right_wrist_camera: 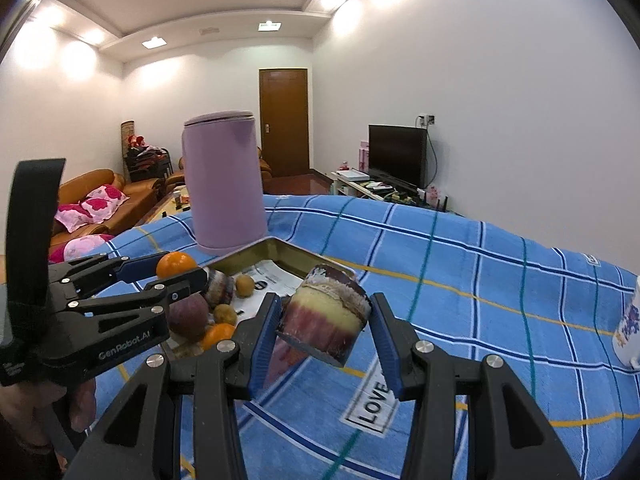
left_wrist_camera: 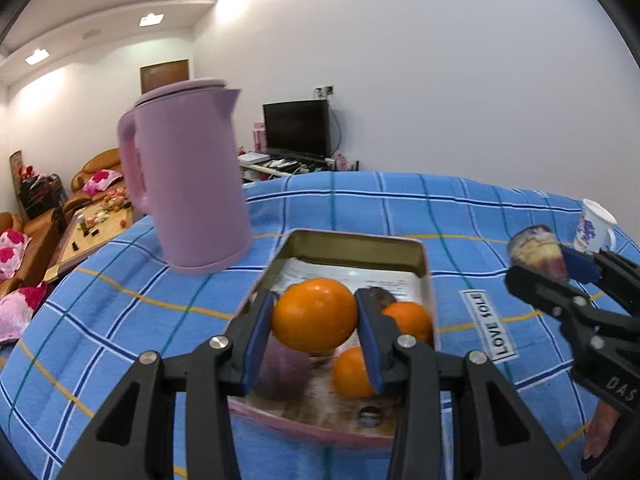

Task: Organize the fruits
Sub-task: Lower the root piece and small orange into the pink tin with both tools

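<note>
Metal tin, woven cloth, glossy orange, perhaps plastic jug.

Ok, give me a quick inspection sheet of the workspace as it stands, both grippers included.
Surface: blue plaid cloth, a "LOVE SOLE" label sewn on.
Job's things: open tin holding two oranges, a purple fruit and two small brown fruits; one orange and a cane piece are held in the air.
Clutter: pink kettle behind the tin, mug at the right edge.
Grippers: left gripper shut on the orange above the tin; right gripper shut on the cane piece, jaws around its sides.
Cables: nothing seen on the cloth.
Surroundings: sofas, coffee table, TV, door.
</note>
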